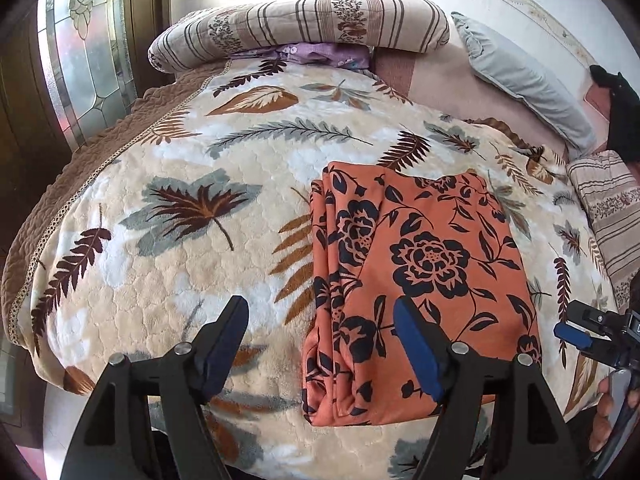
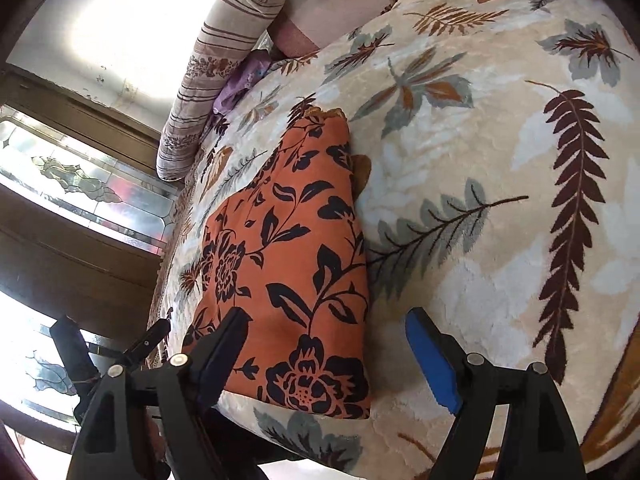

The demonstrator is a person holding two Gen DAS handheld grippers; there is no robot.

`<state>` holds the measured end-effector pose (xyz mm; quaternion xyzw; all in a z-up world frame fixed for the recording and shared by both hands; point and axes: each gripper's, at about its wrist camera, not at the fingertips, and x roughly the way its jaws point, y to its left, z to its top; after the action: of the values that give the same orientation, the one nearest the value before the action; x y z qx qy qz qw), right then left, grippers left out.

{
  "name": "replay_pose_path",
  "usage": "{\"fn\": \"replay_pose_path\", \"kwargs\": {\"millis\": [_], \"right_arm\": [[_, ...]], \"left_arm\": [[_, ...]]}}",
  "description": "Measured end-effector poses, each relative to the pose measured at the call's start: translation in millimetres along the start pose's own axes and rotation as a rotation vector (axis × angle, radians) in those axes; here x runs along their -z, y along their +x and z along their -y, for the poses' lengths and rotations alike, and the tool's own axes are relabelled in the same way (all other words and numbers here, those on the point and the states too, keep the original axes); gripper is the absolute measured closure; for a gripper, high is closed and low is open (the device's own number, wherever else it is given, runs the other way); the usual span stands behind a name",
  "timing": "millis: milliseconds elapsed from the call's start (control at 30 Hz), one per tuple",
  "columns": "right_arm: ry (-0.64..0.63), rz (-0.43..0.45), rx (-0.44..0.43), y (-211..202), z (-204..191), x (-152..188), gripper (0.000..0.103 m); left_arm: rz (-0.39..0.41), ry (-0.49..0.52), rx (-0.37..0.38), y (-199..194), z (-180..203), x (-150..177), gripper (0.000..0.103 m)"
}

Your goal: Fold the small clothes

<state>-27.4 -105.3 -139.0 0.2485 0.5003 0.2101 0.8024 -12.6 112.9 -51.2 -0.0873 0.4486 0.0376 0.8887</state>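
An orange garment with a dark flower print [image 1: 424, 276] lies folded into a flat rectangle on the cream leaf-patterned blanket [image 1: 180, 152]. My left gripper [image 1: 320, 304] hovers open over the garment's near left edge. One of its fingers is above the blanket and the blue-padded one is above the cloth, with nothing held. In the right wrist view the same garment [image 2: 292, 264] lies left of centre. My right gripper [image 2: 328, 314] stands open over its near right edge, gripping nothing. From the left wrist view the right gripper [image 1: 572, 322] shows beside the garment's right side, held by a hand [image 1: 608, 412].
A striped rolled quilt [image 1: 304, 24] and a purple cloth [image 1: 312, 54] lie at the bed's far end, with a grey pillow [image 1: 524, 80] to the right. Another striped bundle [image 1: 608, 208] sits at the right edge. A leaded-glass door [image 1: 84, 64] stands left of the bed.
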Motion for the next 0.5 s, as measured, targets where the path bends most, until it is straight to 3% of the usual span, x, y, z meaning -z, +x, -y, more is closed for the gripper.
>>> {"fn": "replay_pose_path", "kwargs": {"millis": [133,267,300,400,500], "right_arm": [[-0.013,-0.003,-0.010,5,0,-8,0.020],[-0.052,-0.036,-0.009,17,-2,-26,0.019],[-0.061,-0.045,-0.023,21,-2,-32,0.019],[-0.049,-0.068,-0.045,37,2,-47,0.018],[-0.007,-0.118,-0.068,65,7,-55,0.018]], "left_arm": [[-0.014,-0.019,0.018,6,1,-4,0.027],[-0.040,-0.095,0.164,13,-13,-13,0.026],[-0.045,-0.127,0.209,17,-19,-16,0.018],[-0.081,-0.189,0.271,42,-30,-18,0.016],[-0.212,-0.171,0.199,85,-28,-10,0.017]]}}
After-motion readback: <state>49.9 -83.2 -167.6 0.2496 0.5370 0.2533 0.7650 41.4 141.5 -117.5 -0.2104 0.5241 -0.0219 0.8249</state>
